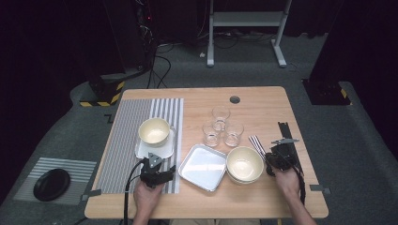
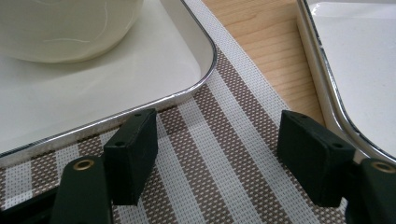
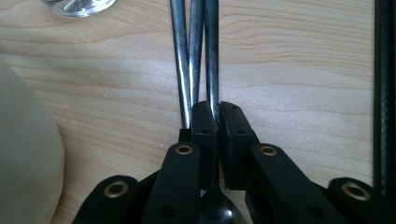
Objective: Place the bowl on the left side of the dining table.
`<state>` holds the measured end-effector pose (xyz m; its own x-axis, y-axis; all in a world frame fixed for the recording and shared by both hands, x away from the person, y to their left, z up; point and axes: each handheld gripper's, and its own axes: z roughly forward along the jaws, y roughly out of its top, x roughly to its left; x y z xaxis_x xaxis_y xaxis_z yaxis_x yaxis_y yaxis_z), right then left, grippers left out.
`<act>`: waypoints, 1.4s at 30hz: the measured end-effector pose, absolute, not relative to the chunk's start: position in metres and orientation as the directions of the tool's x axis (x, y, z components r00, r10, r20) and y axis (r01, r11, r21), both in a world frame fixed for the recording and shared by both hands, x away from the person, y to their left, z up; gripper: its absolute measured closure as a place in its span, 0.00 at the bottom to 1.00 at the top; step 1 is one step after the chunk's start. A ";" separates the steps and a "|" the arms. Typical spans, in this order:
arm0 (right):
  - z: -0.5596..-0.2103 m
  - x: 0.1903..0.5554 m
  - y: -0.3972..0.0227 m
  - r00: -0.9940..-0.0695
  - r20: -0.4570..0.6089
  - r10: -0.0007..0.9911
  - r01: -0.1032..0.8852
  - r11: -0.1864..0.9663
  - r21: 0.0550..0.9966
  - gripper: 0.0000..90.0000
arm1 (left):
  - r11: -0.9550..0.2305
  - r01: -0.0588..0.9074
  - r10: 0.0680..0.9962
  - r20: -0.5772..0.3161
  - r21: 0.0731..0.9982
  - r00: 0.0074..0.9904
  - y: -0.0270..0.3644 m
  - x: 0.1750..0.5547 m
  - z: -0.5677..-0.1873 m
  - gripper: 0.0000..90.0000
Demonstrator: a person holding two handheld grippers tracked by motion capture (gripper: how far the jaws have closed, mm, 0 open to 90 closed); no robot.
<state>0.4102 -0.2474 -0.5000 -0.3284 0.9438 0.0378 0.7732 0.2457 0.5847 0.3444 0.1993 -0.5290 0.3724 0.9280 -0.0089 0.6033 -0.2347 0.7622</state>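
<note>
R gripper (image 3: 218, 109) clamped on one spoon handle (image 3: 212, 56) — two more handles alongside, on bare table (image 3: 303, 74) beside bowl (image 1: 244, 163). L gripper (image 2: 219, 154) jaws wide apart, nothing between — over striped mat (image 2: 224, 154), near tray (image 2: 140, 70) corner

text: none legible | labels: none | brands: none | numbers: none | signs: none
</note>
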 end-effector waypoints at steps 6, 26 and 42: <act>-0.497 0.409 -0.249 -0.336 0.036 0.941 0.761 0.248 0.600 0.99 | -0.235 0.604 0.928 -0.008 0.761 0.372 0.199 0.344 -0.529 0.33; -0.493 0.410 -0.249 -0.349 0.044 0.936 0.756 0.254 0.603 1.00 | -0.235 0.604 0.928 -0.008 0.761 0.372 0.199 0.344 -0.529 0.33; -0.485 0.405 -0.255 -0.359 0.071 0.931 0.743 0.239 0.625 1.00 | -0.212 0.611 0.934 -0.025 0.763 0.357 0.198 0.344 -0.530 0.33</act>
<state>0.4053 -0.2549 -0.4848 -0.3590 0.9306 0.0711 0.7429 0.2388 0.6254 0.3437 0.1975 -0.5295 0.3565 0.9339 -0.0255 0.6106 -0.2123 0.7629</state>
